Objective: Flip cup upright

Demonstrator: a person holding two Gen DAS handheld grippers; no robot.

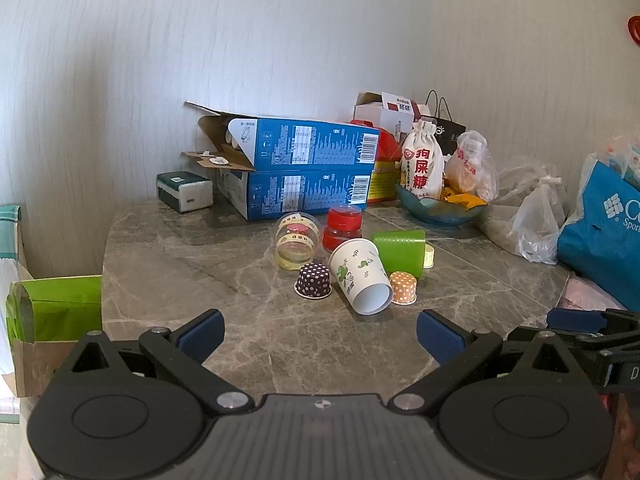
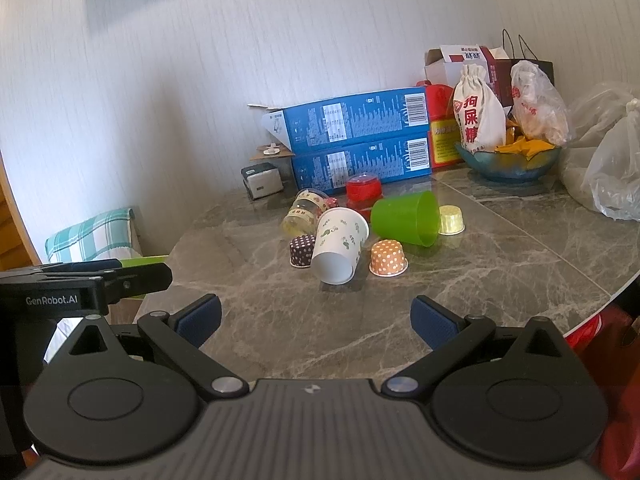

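Observation:
A white paper cup with green leaf print [image 1: 362,276] [image 2: 340,244] lies on its side on the marble table [image 1: 180,280], mouth toward me. A green plastic cup [image 1: 400,252] [image 2: 406,218] lies on its side behind it. A clear cup with patterned bands [image 1: 295,240] [image 2: 304,212] also lies tipped. Small upside-down cupcake cups stand beside them: dark dotted [image 1: 314,281] [image 2: 301,251], orange dotted [image 1: 403,288] [image 2: 388,258], yellow [image 2: 452,220]. My left gripper [image 1: 320,336] and right gripper [image 2: 316,322] are open and empty, held short of the cups.
Two stacked blue boxes [image 1: 304,172] [image 2: 360,140], a red jar [image 1: 343,226], a tissue pack [image 1: 184,192], a bowl of snacks [image 1: 440,204] and plastic bags [image 1: 532,216] crowd the back. A blue bag [image 1: 600,236] stands at the right.

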